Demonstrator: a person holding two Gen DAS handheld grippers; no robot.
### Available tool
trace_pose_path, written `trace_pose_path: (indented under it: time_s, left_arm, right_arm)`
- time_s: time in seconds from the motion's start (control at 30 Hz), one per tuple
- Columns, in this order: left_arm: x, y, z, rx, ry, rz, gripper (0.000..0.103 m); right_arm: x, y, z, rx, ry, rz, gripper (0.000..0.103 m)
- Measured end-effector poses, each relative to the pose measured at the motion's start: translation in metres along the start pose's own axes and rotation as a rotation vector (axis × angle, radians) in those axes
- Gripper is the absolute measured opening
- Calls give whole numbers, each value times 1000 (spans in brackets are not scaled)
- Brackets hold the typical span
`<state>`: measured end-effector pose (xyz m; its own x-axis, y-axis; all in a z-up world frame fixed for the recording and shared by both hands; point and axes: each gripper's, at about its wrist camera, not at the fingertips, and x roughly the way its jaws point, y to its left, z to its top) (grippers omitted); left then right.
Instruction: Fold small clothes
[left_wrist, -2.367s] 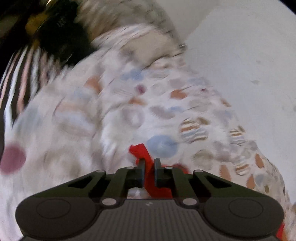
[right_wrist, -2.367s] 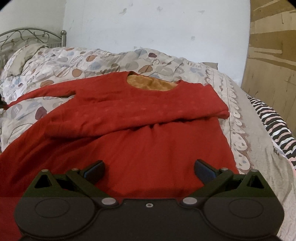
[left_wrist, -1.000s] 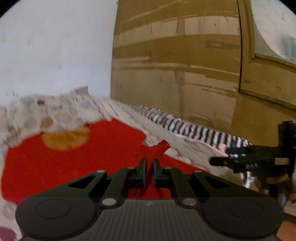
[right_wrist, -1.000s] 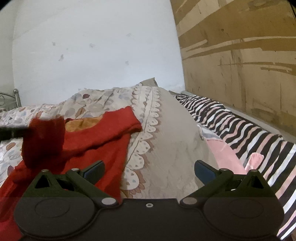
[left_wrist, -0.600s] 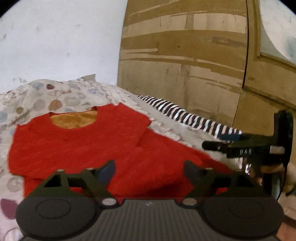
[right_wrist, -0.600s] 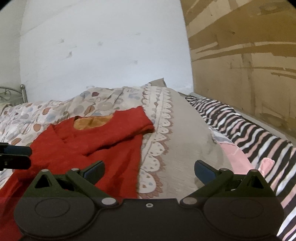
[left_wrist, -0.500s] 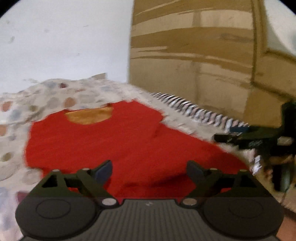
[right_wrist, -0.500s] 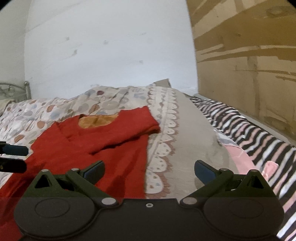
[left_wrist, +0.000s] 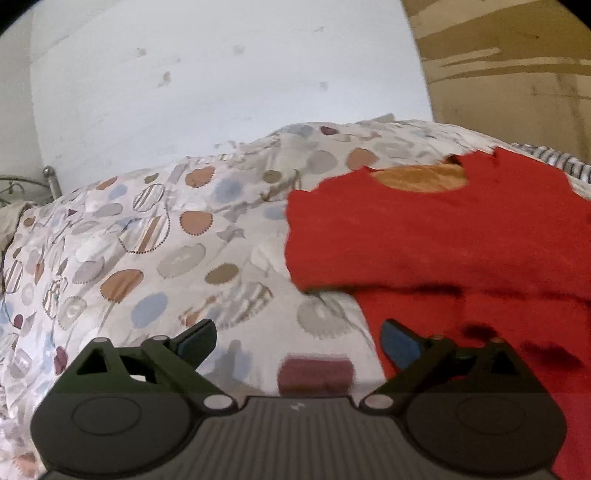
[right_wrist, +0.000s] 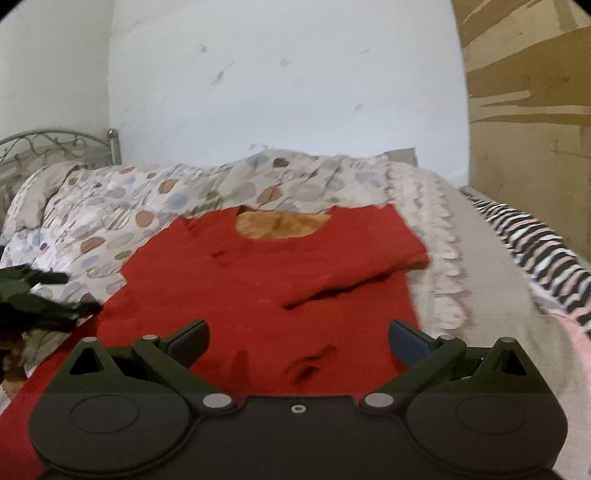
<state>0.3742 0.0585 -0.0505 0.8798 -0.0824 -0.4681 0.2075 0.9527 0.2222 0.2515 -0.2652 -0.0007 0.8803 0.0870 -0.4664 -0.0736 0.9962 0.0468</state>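
Red sweater (right_wrist: 280, 280) ahead of right hand-held gripper (right_wrist: 298, 341), flat

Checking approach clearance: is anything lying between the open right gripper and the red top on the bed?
Nothing visible. The right gripper is open directly above the red top, with only bare fabric ahead; the left gripper sits off its left edge.

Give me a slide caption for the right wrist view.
Open right hand-held gripper poised over a red sweater, sleeves folded in, on a patterned quilt.
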Motion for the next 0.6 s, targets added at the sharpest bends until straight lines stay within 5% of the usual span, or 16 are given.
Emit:
trace_pose_path:
  time_s: [0.2,0.27,0.33,0.37,0.43,0.6]
  left_arm:
    - [42,0,19,6,-37,84,95]
    - [51,0,21,18,-48,90,80]
    - [52,3,22,0,-78,38,43]
    - [51,4,22,-10,-89,8,37]
    - [46,4,21,-11,-116,-4,10]
    - [36,10,19,-65,-139,-23,6]
  right_arm:
    - [29,16,-6,-47,83,-30,103]
    - [32,15,-11,-48,103,-36,103]
    - [32,14,-13,-40,101,-31,103]
    - [32,14,-13,-37,102,-29,103]
    - [33,13,-14,-35,108,-27,103]
    - [34,15,-14,-45,113,-31,103]
